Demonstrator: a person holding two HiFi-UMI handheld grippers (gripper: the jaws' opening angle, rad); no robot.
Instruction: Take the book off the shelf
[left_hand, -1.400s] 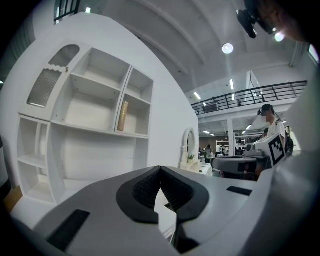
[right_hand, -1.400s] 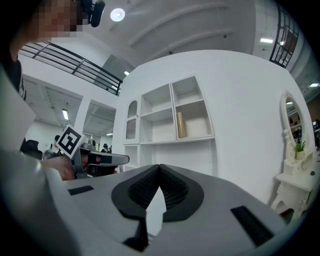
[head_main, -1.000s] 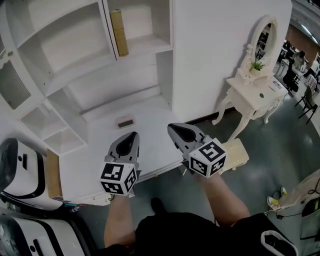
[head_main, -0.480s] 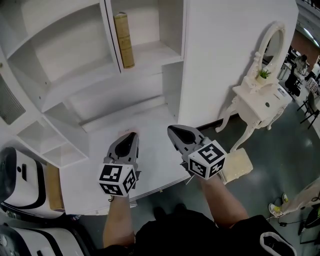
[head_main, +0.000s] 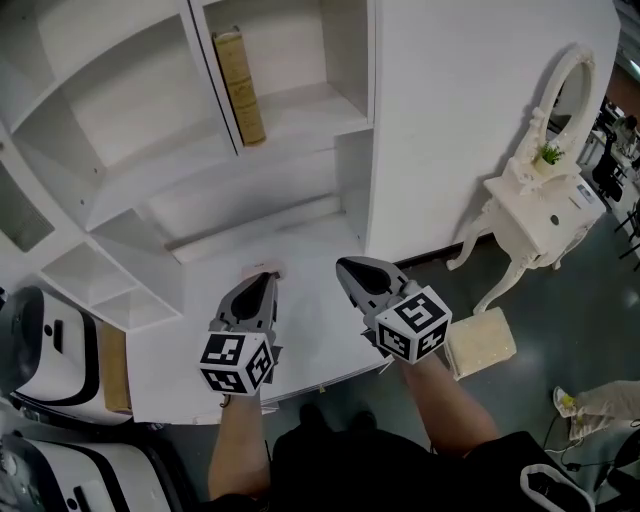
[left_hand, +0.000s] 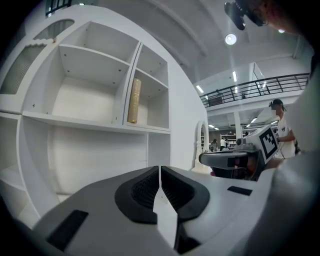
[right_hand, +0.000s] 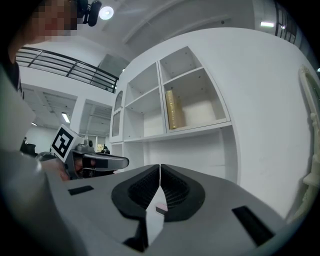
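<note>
Both grippers have closed in on the shelf unit (head_main: 440, 120) since a second ago, carried forward side by side, and the book sits lower and larger in the head view than it did then.

Nearest, the left gripper (head_main: 262, 281) and the right gripper (head_main: 346, 266) hover level over the front edge of the unit's counter (head_main: 190, 335), pointing at the shelves. Each gripper view shows its jaws pressed together with nothing between them, so both tools are empty. Just past the left gripper's tip, a small flat object (head_main: 266, 269) lies on the counter, mostly hidden, and I cannot tell what it is.

Beyond the counter's back edge the unit rises into open compartments. The book (head_main: 240, 88), a tan volume, stands upright in the upper right compartment, at the left end of its shelf board (head_main: 315, 103) against the dividing wall, with its spine facing out. It is alone there, well apart from both grippers and above them. Off to the right, past the unit's side panel, stand a white dressing table (head_main: 540, 215) and a stool (head_main: 480, 343).

By my reading, only the approach is under way. The book is untouched and fully on its shelf. Still to come: lifting a gripper to the compartment, parting its jaws, clamping the spine and drawing the book clear of the front edge.
</note>
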